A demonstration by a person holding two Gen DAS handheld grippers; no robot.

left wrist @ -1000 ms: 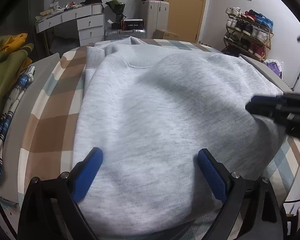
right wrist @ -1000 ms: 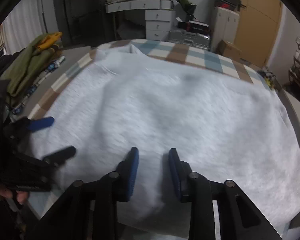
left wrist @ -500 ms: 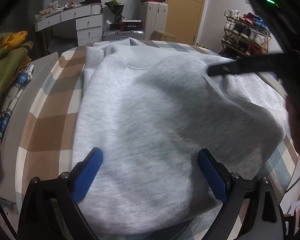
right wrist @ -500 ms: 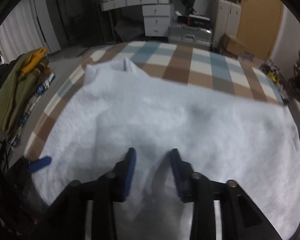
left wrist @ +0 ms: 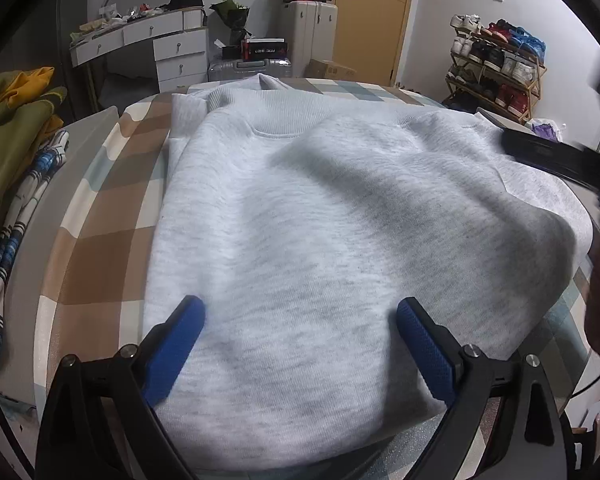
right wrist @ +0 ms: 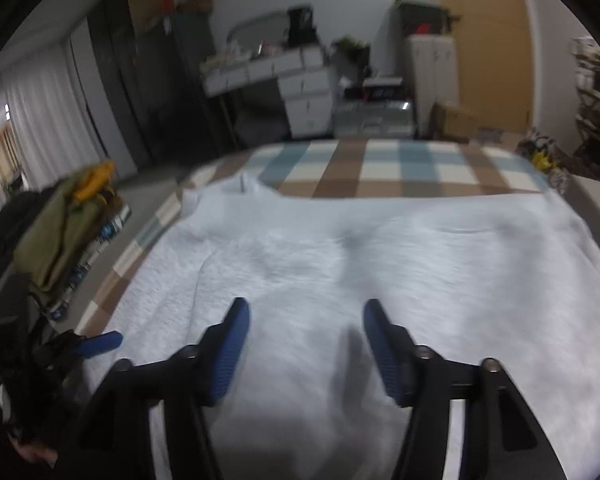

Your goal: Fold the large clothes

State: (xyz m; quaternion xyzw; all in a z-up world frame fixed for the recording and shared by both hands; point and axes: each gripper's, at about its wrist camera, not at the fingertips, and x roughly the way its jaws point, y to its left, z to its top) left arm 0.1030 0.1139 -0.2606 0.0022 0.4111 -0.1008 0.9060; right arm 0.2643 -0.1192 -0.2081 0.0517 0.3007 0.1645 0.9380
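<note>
A light grey sweatshirt (left wrist: 340, 248) lies spread flat on the checked bedcover (left wrist: 100, 248) of a bed, its collar toward the far end. The left gripper (left wrist: 300, 320) hangs over the near edge of the sweatshirt with its blue fingers (left wrist: 176, 344) spread wide and nothing pinched between them. The right gripper (right wrist: 306, 320) hovers above the cloth; its jaws are opening, with only the sweatshirt surface showing in the gap and no fabric gripped. A pile of clothes (left wrist: 12, 140) sits at the bed's left side.

Right tool (left wrist: 556, 160) blurred; sweatshirt (left wrist: 320, 240) hem hidden below.
</note>
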